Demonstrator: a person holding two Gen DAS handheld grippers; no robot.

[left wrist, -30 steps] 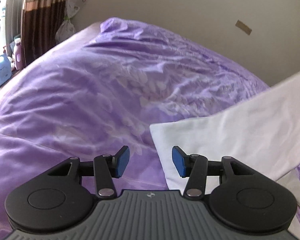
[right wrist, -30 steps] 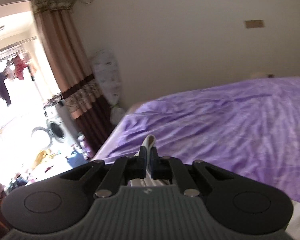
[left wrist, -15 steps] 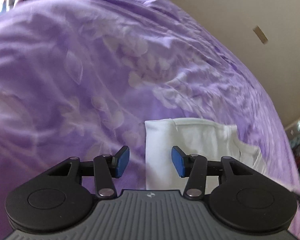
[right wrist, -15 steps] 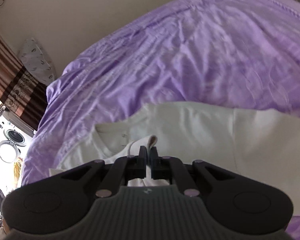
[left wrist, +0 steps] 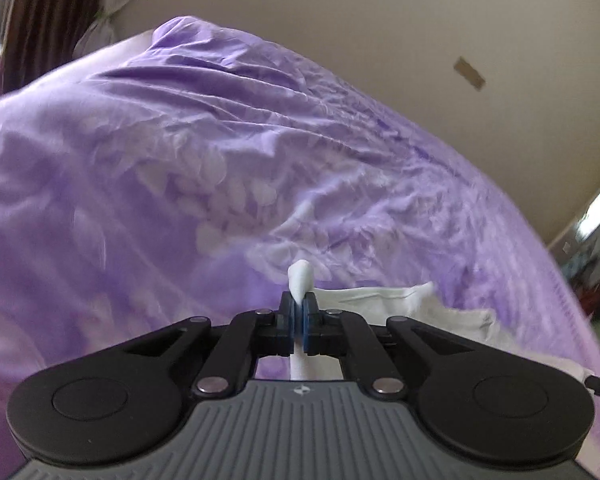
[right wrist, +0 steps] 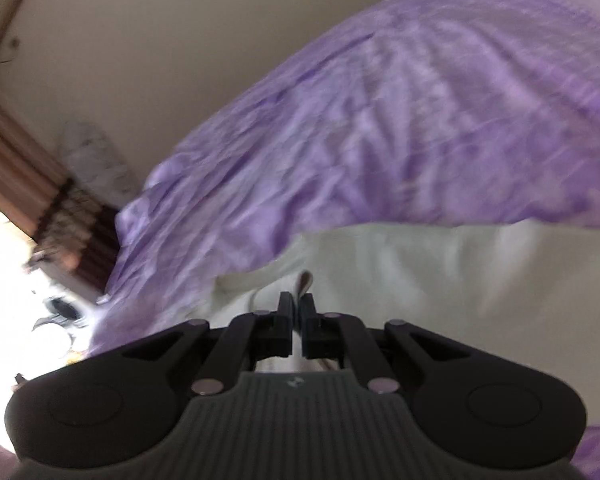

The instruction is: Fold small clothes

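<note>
A small white garment (left wrist: 384, 296) lies on the purple bedspread (left wrist: 220, 168). My left gripper (left wrist: 299, 312) is shut on a pinched fold of it, and a white tip sticks up between the blue pads. The rest of the cloth trails to the right behind the gripper. In the right wrist view the same white garment (right wrist: 440, 280) spreads wide over the bedspread (right wrist: 400, 120). My right gripper (right wrist: 298, 312) is shut on another edge of it, and a small cloth tip shows above the jaws. That view is blurred.
A beige wall (left wrist: 380, 20) rises behind the bed. A brown curtain (right wrist: 16, 176) hangs at the left, with a bright doorway (right wrist: 16, 288) below it. The bed's left edge drops off near the curtain.
My left gripper was open beside the white garment; it has shut on a fold of it. My right gripper stays shut on the garment and has swung down over the bed.
</note>
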